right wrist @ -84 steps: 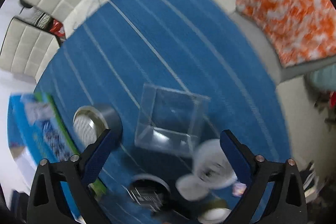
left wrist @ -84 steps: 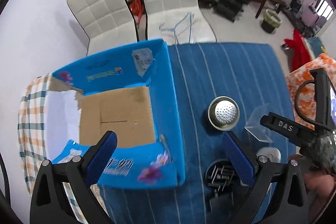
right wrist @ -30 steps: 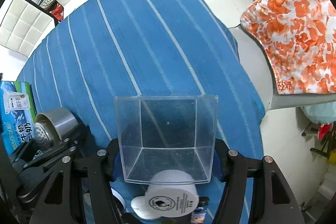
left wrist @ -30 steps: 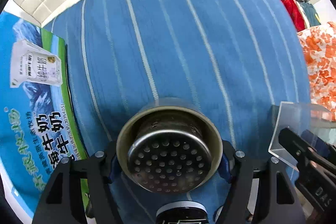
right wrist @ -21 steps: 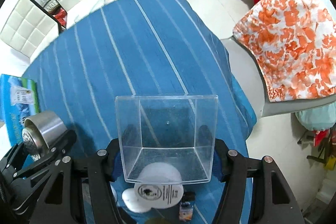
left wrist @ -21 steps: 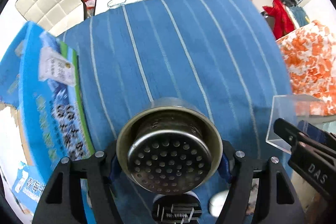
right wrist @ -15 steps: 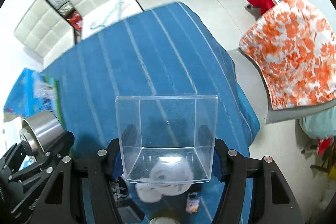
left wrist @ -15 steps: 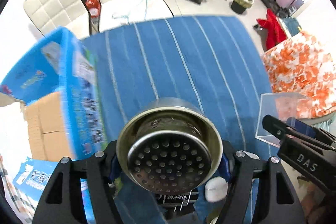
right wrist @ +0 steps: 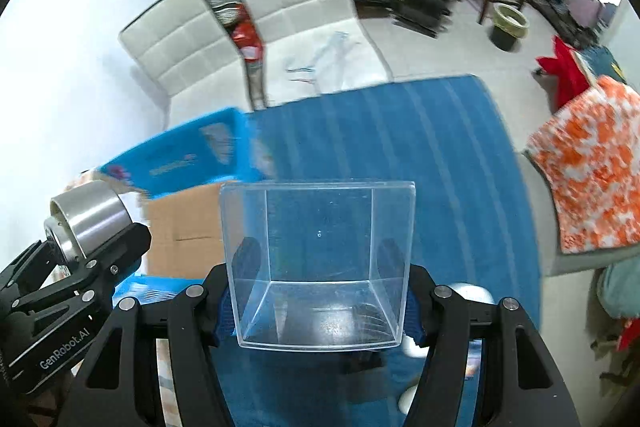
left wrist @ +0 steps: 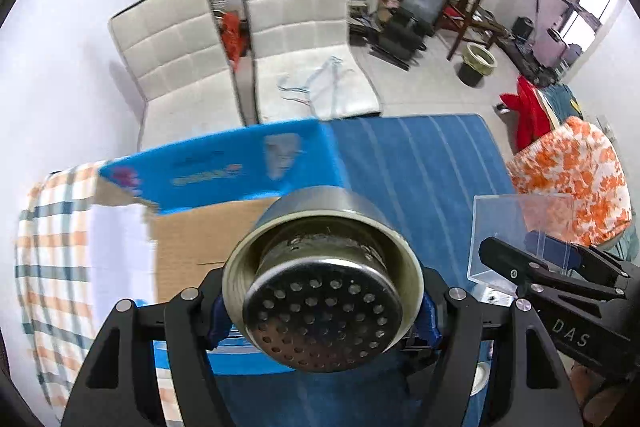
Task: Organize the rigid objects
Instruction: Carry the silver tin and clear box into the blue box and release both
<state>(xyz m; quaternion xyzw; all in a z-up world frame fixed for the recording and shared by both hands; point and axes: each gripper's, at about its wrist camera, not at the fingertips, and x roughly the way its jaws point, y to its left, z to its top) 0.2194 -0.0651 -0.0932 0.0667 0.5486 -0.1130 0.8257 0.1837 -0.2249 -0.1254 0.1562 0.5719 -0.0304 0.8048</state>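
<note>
Checked cloth: an orange, teal and white checked cloth (left wrist: 44, 263) hangs at the far left, beside the carton's left side.
Carton: an open blue printed cardboard carton (left wrist: 224, 167) with a bare brown floor stands at the left edge of the table, its far flap raised; in the right wrist view it (right wrist: 176, 155) lies left of the clear box.
Table: a table under a blue cloth with pale stripes (left wrist: 420, 163) carries the carton; its far edge faces the chairs.
Left gripper: the left gripper (left wrist: 324, 301) is clamped on a round steel cup with a perforated bottom (left wrist: 320, 291), blue pads pressed to its sides.
Steel cup position: held in the air with its holed bottom toward the camera, above the carton's near right part; in the right wrist view the cup (right wrist: 86, 215) shows at the left, level with the carton's opening.
Right gripper: the right gripper (right wrist: 318, 301) grips a clear square plastic box (right wrist: 318, 263) by its two side walls, open side facing away.
Clear box position: lifted above the blue cloth, right of the carton; in the left wrist view it (left wrist: 516, 227) shows at the right edge, near the orange cover.
Chairs: two white quilted chairs (left wrist: 240, 39) stand beyond the table's far edge.
Orange cover: an orange and white patterned cover (right wrist: 592, 167) lies off the table's right edge.
</note>
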